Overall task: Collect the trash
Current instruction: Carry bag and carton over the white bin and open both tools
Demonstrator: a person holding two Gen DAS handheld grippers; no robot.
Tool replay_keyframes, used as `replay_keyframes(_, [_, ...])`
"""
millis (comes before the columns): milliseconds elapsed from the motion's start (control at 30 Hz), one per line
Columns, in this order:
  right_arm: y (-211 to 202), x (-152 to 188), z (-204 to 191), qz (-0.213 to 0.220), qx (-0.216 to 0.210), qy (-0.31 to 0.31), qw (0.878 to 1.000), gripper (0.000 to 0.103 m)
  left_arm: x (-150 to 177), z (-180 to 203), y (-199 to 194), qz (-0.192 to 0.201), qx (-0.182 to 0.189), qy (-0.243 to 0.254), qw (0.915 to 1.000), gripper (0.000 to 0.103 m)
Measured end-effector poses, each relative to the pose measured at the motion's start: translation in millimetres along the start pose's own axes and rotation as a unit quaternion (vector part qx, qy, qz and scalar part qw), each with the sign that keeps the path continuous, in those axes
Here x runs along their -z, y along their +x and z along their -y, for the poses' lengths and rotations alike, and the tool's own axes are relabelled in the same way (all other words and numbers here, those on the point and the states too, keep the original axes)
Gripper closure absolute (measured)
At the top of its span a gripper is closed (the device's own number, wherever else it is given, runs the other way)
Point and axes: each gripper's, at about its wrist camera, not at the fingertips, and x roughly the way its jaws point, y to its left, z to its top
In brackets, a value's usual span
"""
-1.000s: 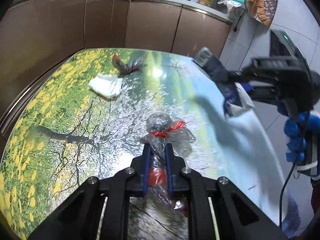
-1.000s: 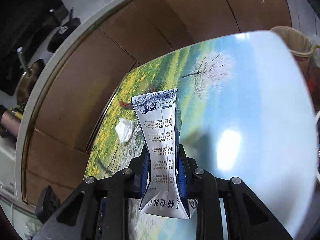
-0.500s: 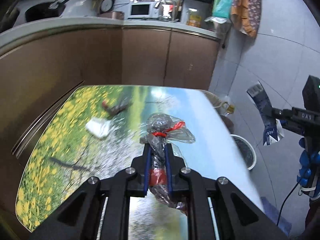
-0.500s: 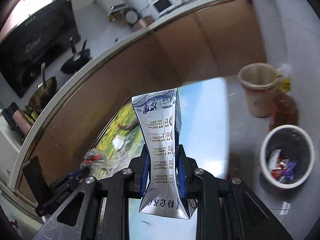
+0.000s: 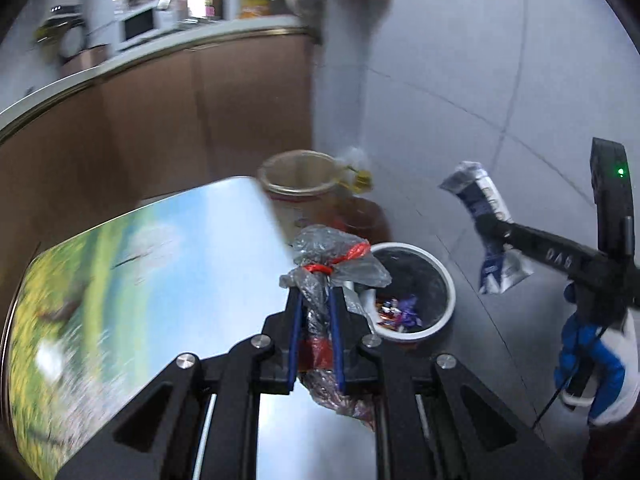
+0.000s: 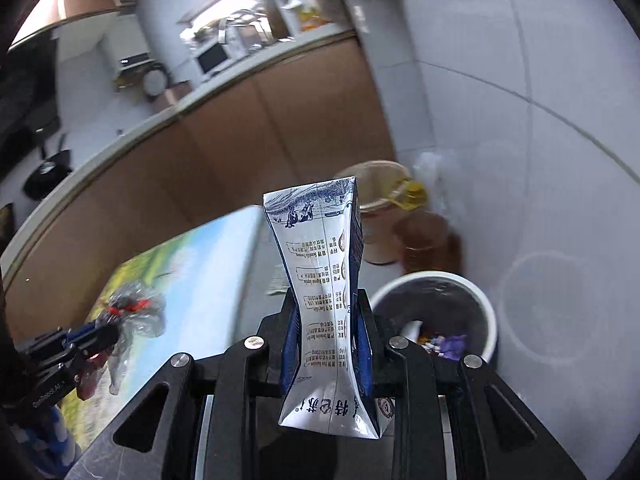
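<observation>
Jaws of the left gripper [image 5: 315, 322] are clenched on a crumpled clear plastic bag tied with a red band [image 5: 328, 264], which sticks up and forward between them; it rides over the far corner of the landscape-printed tabletop [image 5: 168, 264]; just ahead and slightly right of these jaws, down on the floor, stands a round white-rimmed waste bin with a dark liner [image 5: 412, 292], a few coloured wrappers at its bottom; jaws of the right gripper [image 6: 328, 320] pinch a squashed blue-and-white milk carton [image 6: 324, 300] at its waist, upright, with the same bin just right of and below them.

Judged from this, the step is the carry to the bin; bring each load squarely above the opening before letting go, one at a time, since the limp bag may cling to the pads.

Counted: two grippers, one bag, one carton, one waste bin, one tan bucket [image 5: 298, 184] behind it.
</observation>
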Motion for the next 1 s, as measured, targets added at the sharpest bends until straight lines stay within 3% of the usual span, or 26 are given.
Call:
replay_keyframes(300, [86,4,70,-0.051,0.065,0.041,0.996,0.077,-43,67,140,-0.081,0.059,0.034,0.9944,0.090])
replay_keyframes(433, [118,5,90,-0.070,0.092,0.047,0.992,0.073,-49,78,179,-0.103,0.092,0.025,0.9900,0.087])
replay_keyframes(467, [121,7,91,-0.070,0.096,0.047,0.992,0.070,-51,80,187,-0.108,0.103,0.023,0.9885,0.085])
replay_keyframes(500, [125,9,95,-0.072,0.102,0.047,0.991,0.065,-54,82,195,-0.111,0.111,0.020,0.9874,0.076])
replay_keyframes(533, [127,11,98,-0.073,0.110,0.048,0.990,0.061,-55,82,199,-0.110,0.114,0.017,0.9872,0.062])
replay_keyframes(600, [127,15,104,-0.071,0.117,0.047,0.989,0.056,-57,81,203,-0.105,0.121,0.004,0.9871,0.054])
replay_keyframes(733, [119,20,105,-0.065,0.131,0.045,0.988,0.051,-57,73,192,-0.094,0.116,-0.005,0.9888,0.054])
replay_keyframes(1000, [81,12,76,-0.027,0.136,0.031,0.990,0.033,-49,50,130,-0.039,0.056,-0.016,0.9975,0.054])
